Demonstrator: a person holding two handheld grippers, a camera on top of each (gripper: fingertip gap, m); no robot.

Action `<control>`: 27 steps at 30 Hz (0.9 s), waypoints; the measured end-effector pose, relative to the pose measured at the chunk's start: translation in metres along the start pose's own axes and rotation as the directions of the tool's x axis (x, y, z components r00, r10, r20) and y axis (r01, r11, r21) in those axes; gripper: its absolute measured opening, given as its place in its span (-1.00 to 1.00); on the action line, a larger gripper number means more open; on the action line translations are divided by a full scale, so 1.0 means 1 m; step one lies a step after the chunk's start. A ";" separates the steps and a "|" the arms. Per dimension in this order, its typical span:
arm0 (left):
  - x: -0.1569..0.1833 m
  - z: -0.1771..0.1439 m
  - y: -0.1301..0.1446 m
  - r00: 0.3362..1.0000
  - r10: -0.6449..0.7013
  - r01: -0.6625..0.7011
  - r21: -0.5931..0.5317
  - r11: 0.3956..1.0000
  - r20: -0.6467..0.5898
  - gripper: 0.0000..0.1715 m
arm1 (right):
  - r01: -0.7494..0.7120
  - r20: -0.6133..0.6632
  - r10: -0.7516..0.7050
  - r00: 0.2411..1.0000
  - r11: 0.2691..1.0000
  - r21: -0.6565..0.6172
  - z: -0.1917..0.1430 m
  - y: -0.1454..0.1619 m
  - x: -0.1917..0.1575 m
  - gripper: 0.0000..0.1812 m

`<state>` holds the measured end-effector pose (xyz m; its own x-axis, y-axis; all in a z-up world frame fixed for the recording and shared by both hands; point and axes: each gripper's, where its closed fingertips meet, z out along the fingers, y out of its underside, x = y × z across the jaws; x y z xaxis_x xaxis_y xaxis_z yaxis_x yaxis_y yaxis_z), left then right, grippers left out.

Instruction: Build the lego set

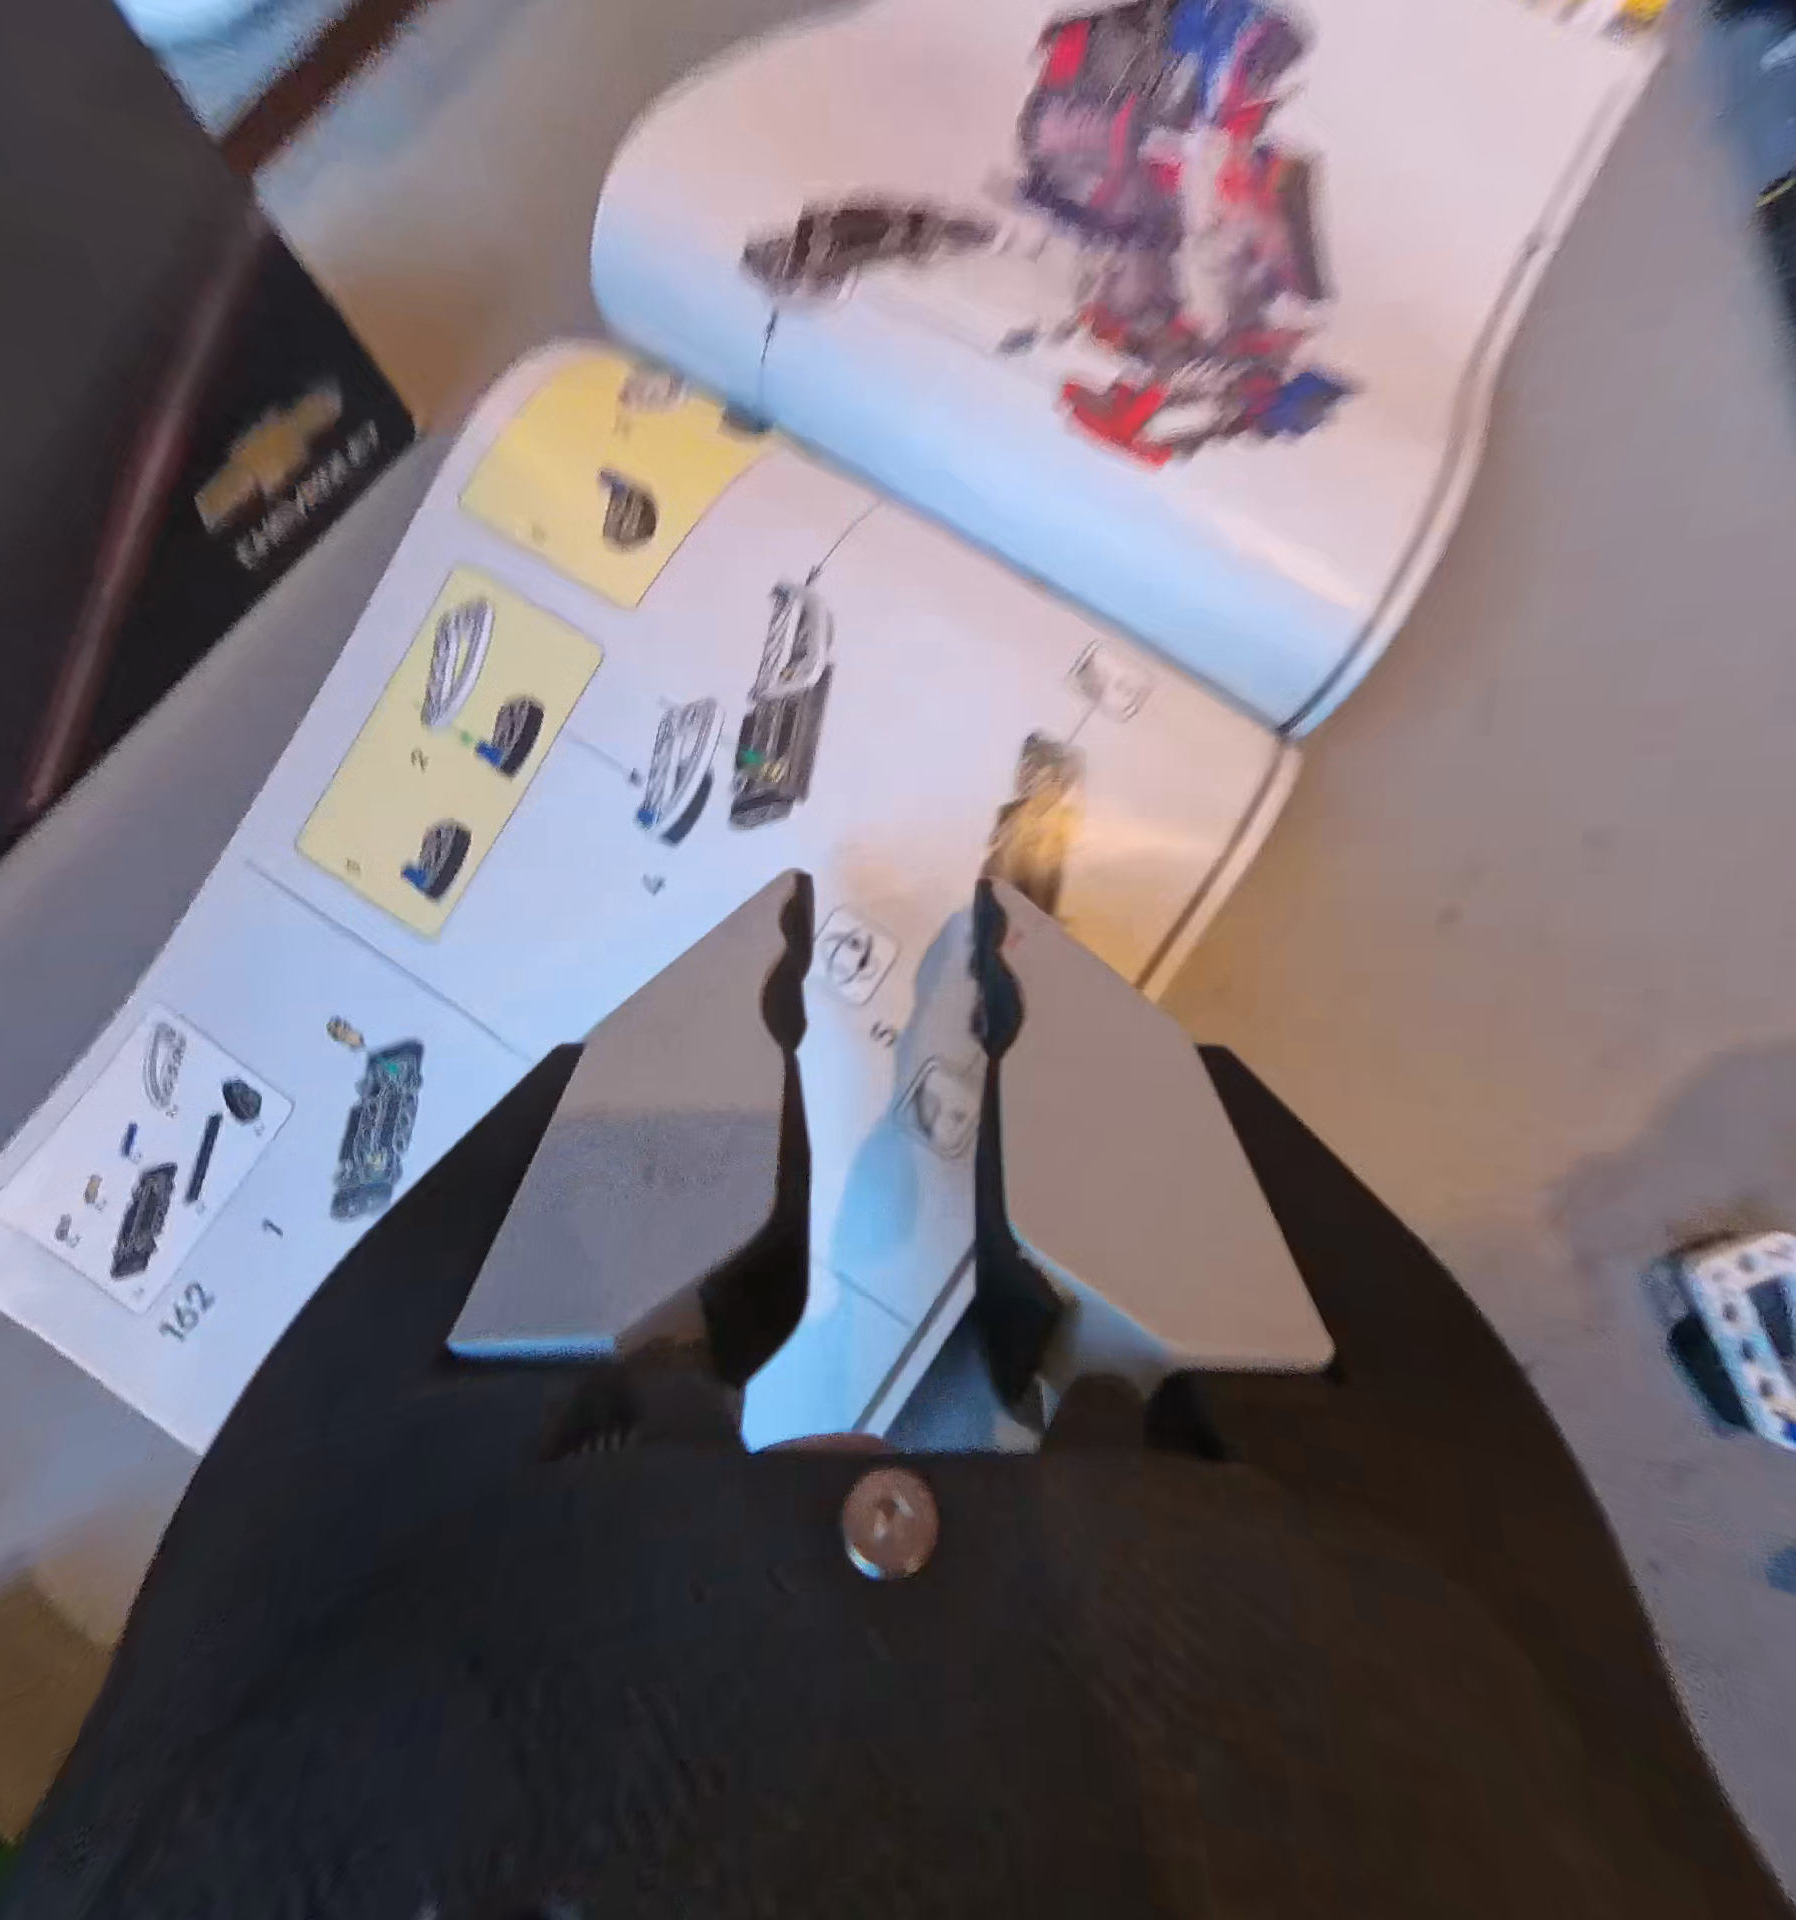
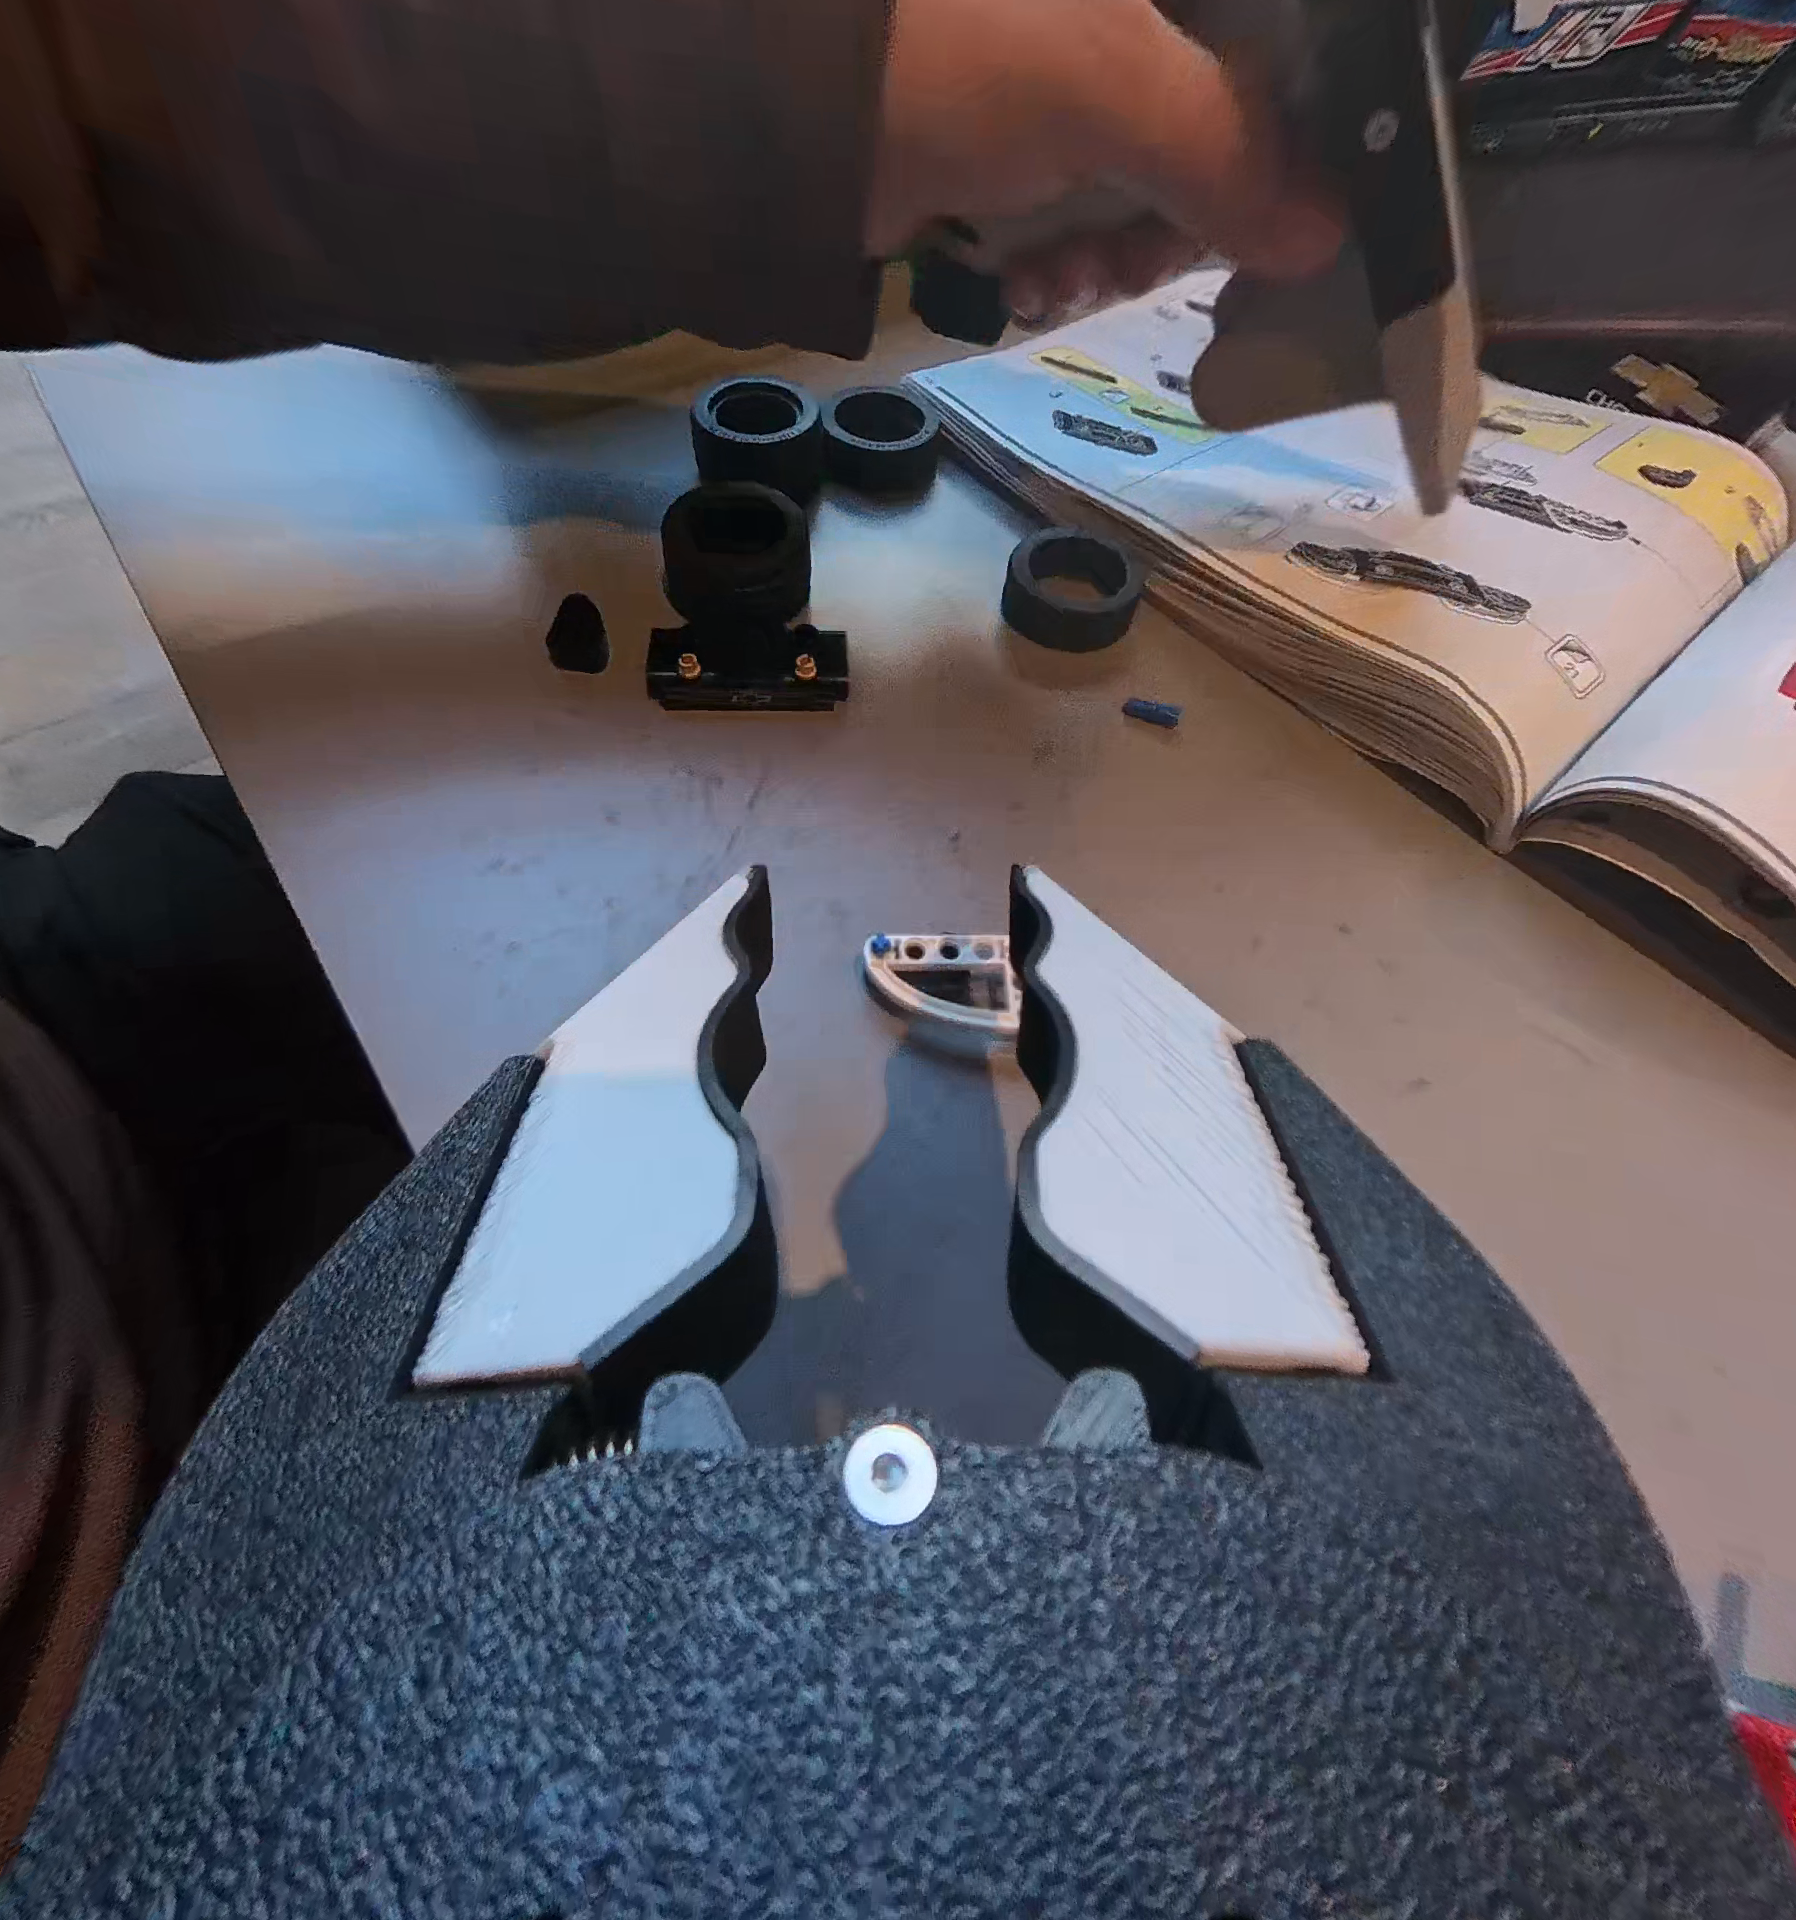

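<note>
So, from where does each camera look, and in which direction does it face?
Left wrist view: sits on the left gripper, looks down at the open instruction booklet; only its own open fingers show.
Right wrist view: sits on the right gripper, looks across the table at the white curved piece and black tyres; a sleeve, a hand and the left gripper show.
Shared: booklet, white piece.

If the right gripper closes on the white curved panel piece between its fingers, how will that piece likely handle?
The white curved panel looks like thin rigid plastic, so probably stiff and light. It lies flat on the table, so the open right gripper may struggle to get under it. Its curved edge could slip sideways when squeezed.
</note>
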<state>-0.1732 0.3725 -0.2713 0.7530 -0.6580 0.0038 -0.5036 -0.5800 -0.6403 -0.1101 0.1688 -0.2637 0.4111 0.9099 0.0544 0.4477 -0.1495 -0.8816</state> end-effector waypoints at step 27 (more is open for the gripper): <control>-0.012 -0.001 0.055 1.000 -0.022 0.022 -0.010 1.000 0.019 -1.00 | -0.057 -0.226 0.064 0.972 0.998 0.037 0.008 -0.028 0.063 -0.85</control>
<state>-0.2104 0.3483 -0.3057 0.7717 -0.6359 0.0029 -0.4910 -0.5988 -0.6327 -0.1028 0.2330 -0.2393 0.6078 0.7874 0.1029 0.3937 -0.1863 -0.9002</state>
